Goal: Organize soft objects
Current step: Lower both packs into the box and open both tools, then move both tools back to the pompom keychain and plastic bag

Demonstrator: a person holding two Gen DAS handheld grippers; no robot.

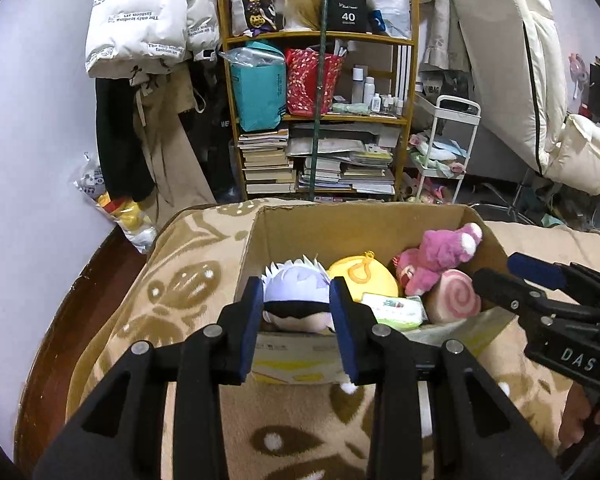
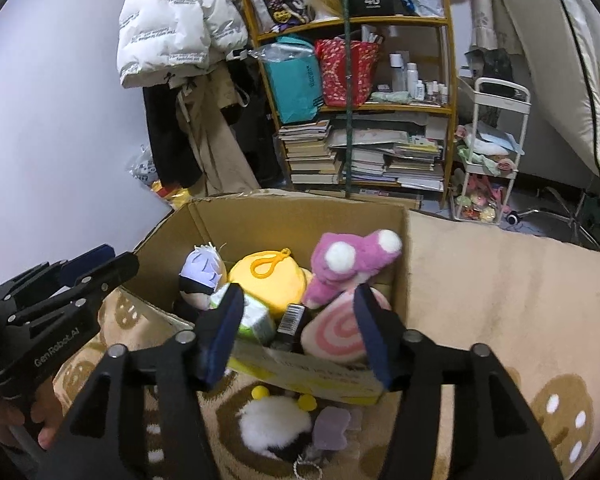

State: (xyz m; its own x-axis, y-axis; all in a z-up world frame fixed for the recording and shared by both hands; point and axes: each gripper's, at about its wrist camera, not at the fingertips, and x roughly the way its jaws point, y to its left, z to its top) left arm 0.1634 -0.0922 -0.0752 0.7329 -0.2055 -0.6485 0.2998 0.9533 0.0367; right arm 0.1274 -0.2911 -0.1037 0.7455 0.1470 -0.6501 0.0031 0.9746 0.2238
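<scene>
Cardboard box [image 2: 300, 220] rim sits near both open claws (bare blanket [image 2: 480, 280] rightward).

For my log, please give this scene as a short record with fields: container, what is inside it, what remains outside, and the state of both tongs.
container: cardboard box on patterned blanket
inside: white-haired doll, yellow plush, pink plush, swirl cushion, tissue pack
outside: white fluffy toy on the blanket, in front of the box
left tongs: open, holding nothing
right tongs: open, holding nothing
</scene>
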